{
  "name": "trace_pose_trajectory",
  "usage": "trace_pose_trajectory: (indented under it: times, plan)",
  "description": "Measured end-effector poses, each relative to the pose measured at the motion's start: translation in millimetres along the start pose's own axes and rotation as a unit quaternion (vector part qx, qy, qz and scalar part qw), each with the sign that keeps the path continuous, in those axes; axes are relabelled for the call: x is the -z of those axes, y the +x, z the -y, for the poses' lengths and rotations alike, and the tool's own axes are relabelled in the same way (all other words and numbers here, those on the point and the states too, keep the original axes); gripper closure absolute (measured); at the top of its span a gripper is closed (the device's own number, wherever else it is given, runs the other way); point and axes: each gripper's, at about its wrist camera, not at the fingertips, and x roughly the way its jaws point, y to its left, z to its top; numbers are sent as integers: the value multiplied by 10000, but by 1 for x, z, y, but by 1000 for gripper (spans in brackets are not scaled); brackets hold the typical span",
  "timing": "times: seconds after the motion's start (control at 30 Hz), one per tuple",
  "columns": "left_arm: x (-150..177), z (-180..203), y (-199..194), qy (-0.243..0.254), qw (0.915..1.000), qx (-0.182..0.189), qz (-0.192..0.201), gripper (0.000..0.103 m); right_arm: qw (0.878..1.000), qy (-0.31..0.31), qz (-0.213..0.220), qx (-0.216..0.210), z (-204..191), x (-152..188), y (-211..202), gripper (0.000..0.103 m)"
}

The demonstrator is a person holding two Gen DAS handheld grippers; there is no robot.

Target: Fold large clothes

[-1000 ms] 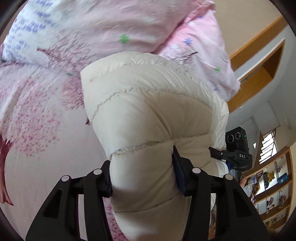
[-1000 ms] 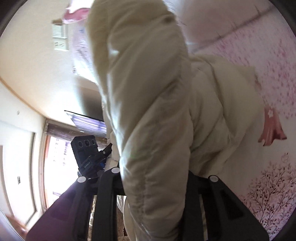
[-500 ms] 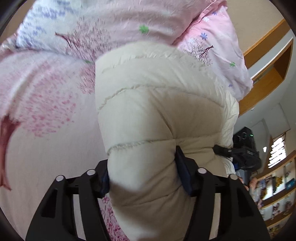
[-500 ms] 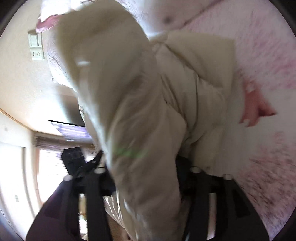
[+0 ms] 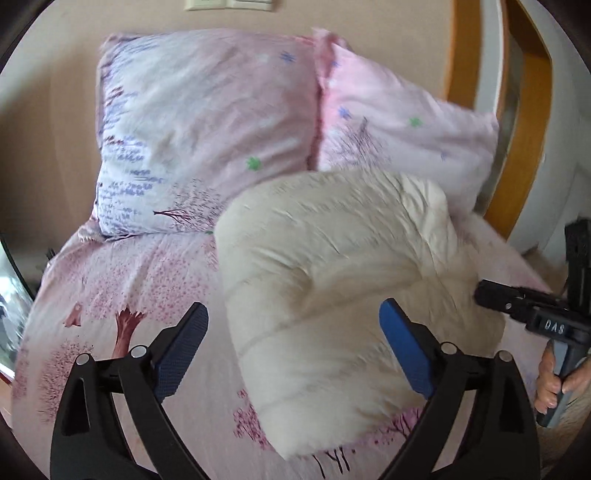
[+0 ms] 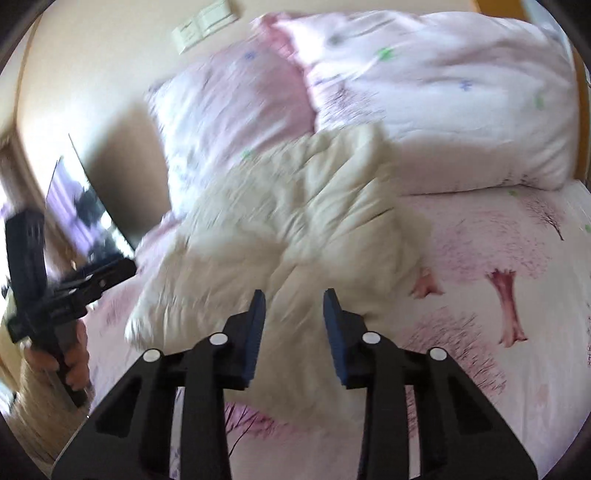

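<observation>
A cream quilted puffer jacket (image 5: 332, 295) lies bunched and folded on the pink bed sheet (image 5: 110, 288). It also shows in the right wrist view (image 6: 288, 229). My left gripper (image 5: 293, 325) is wide open, its blue pads on either side of the jacket's near end without gripping it. My right gripper (image 6: 294, 310) is open with a narrow gap, empty, just above the jacket's near edge. The right gripper shows at the right edge of the left wrist view (image 5: 524, 306); the left gripper shows at the left of the right wrist view (image 6: 74, 288).
Two pink patterned pillows (image 5: 207, 129) (image 5: 399, 125) stand against the wall at the head of the bed. A wooden door frame (image 5: 532, 110) is at the right. A dark screen (image 6: 96, 206) stands left of the bed. Light switches (image 6: 207, 22) are on the wall.
Both grippers have let go of the jacket and opened. The jacket has dropped onto the bed, and both grippers have pulled back from it.
</observation>
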Motion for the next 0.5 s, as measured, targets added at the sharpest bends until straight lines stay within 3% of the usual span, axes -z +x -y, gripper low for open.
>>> trace_pose_trajectory:
  times: [0.13,0.33,0.5]
  plan:
    - [12,20,9,313,9992,-149,-186,8,9996,8,-250,132,-23,25,11,70]
    - [30,32,32,433,9971,-99,-622,8,9967,408,-641,286,-2,43,43,70]
    - [35,36,52,471,9958,-156,-775,5,9925,901,-824,85,24,44,61,69]
